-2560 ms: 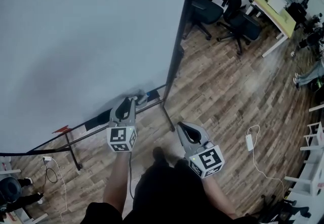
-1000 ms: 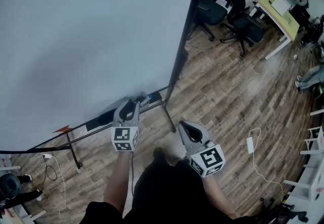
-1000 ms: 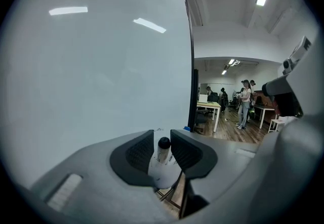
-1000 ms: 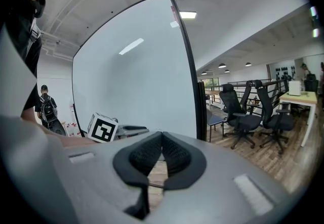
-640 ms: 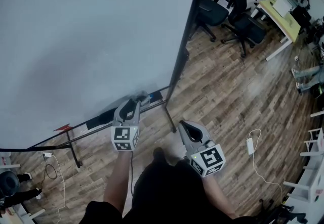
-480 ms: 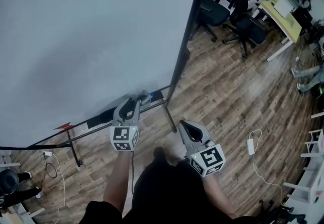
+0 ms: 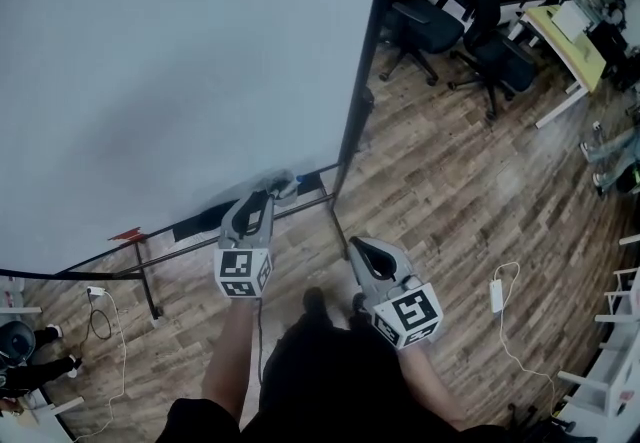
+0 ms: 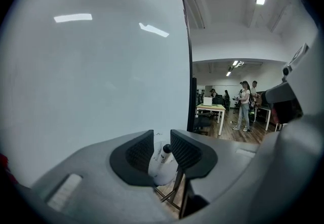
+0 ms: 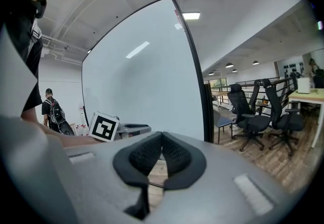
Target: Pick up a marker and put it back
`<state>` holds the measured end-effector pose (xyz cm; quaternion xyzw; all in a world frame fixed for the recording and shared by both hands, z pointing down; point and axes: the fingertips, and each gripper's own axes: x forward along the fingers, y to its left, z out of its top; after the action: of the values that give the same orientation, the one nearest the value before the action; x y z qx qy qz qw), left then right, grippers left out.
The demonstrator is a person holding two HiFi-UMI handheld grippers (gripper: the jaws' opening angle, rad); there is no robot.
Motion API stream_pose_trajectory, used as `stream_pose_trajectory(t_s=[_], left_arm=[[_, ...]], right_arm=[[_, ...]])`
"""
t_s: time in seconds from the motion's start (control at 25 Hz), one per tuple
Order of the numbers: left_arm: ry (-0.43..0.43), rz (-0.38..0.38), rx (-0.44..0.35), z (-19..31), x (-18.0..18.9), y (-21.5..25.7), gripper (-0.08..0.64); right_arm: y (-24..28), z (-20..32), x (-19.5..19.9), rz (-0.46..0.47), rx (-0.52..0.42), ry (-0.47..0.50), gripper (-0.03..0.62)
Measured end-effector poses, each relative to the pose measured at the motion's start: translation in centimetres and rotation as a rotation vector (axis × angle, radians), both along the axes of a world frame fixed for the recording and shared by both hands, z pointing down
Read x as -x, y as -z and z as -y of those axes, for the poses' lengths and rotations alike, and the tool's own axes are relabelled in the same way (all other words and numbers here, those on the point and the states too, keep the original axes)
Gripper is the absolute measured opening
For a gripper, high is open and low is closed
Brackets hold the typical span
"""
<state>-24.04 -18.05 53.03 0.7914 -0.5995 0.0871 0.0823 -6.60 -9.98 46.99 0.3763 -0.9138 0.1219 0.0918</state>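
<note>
- Head view: the whiteboard (image 7: pixel 180 61) fills everything from 9 to 12 o'clock, and its stand sits on a wood floor (image 7: pixel 450 181).
- The left gripper (image 7: pixel 262 199) reaches toward 12 o'clock, its tips at the board's low ledge (image 7: pixel 200 229). A pale lump lies there, too small to make out.
- The right gripper (image 7: pixel 352 245) hangs at 5 o'clock from the left one, well off the board and over bare floor.
- Office chairs (image 7: pixel 420 26) stand at 1 o'clock, a desk (image 7: pixel 565 36) at 2 o'clock, and a charger (image 7: pixel 497 296) with its cable at 4 o'clock.
- Left gripper view: the left gripper's (image 8: pixel 162 133) jaws stand apart.
- The marker (image 8: pixel 163 160), white with a black cap, shows in the gap, tilted with its cap toward 1 o'clock. I can't tell whether the pads touch it.
- People (image 8: pixel 245 104) stand by a table (image 8: pixel 210 109) at 3 o'clock.
- Right gripper view: the right gripper's (image 9: pixel 162 134) jaws are together at the tips with nothing between them.
- The left gripper's marker cube (image 9: pixel 104 127) sits at 9 o'clock.
</note>
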Motion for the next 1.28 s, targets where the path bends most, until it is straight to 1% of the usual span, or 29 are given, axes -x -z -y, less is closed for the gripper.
stream_pose_trajectory(t_s=[0.32, 0.44, 0.56, 0.8, 1.0, 1.12, 1.28], left_arm=[[0.073, 0.017, -0.002, -3.3, -2.0, 1.4, 0.109], [0.099, 0.027, -0.009, -4.7, -3.6, 2.2, 0.100], [0.120, 0.035, -0.014, -6.5, -5.7, 3.1, 0.097], [0.172, 0.028, -0.021, -10.4, -9.4, 4.8, 0.084], [0.226, 0.017, -0.017, -13.8, -12.3, 5.5, 0.071], [0.264, 0.010, -0.020, -15.8, -13.4, 5.9, 0.058], [0.285, 0.032, -0.031, -18.4, -15.2, 6.1, 0.043]], right_arm=[[0.7, -1.1, -2.0, 0.033, 0.004, 0.087, 0.002], [1.2, -1.7, -3.6, 0.035, -0.008, 0.117, 0.002], [1.0, -2.6, -5.8, 0.035, 0.005, 0.147, 0.002], [1.0, -3.6, -9.0, 0.091, 0.007, 0.189, 0.002], [0.9, -4.9, -9.5, 0.126, 0.020, 0.305, 0.002], [1.1, -5.9, -9.3, 0.152, 0.024, 0.380, 0.002], [1.0, -7.4, -9.0, 0.163, 0.031, 0.478, 0.002]])
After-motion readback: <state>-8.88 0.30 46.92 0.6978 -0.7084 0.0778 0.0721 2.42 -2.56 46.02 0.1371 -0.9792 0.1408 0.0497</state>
